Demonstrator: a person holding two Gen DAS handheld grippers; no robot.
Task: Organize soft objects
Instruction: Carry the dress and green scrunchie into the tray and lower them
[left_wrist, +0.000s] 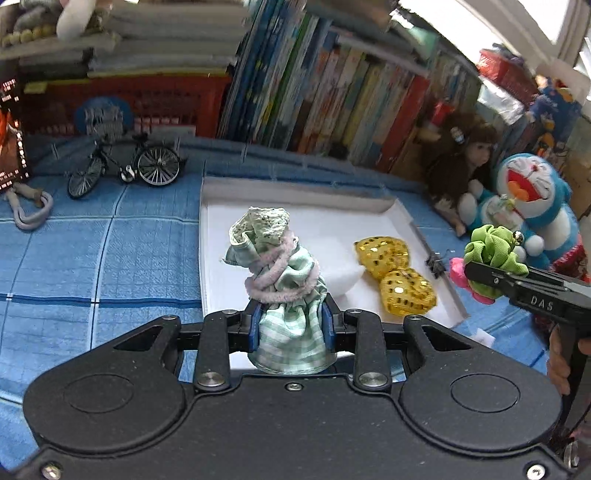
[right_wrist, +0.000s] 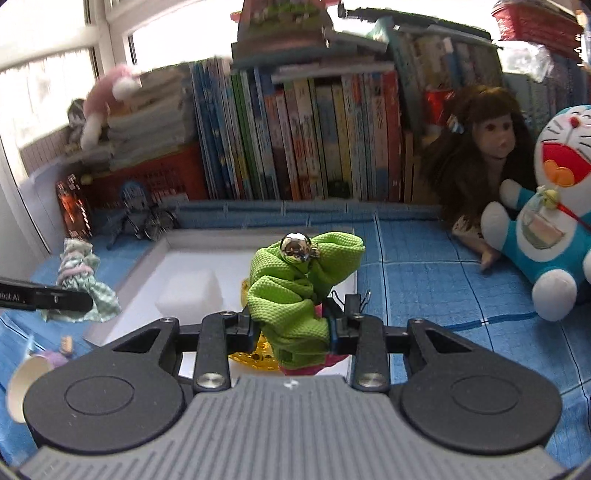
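- My left gripper (left_wrist: 291, 321) pinches the green checked cloth bundle (left_wrist: 282, 291), held above the white tray (left_wrist: 295, 192).
- My right gripper (right_wrist: 291, 328) clamps the green scrunchie (right_wrist: 299, 284) over the tray's right side, near the gold sequin bow (left_wrist: 395, 273).

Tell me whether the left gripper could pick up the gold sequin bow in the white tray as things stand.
Probably not yet. The left gripper is shut on a green checked cloth bundle, so its jaws are occupied. The gold sequin bow lies uncovered in the white tray, just right of the bundle.
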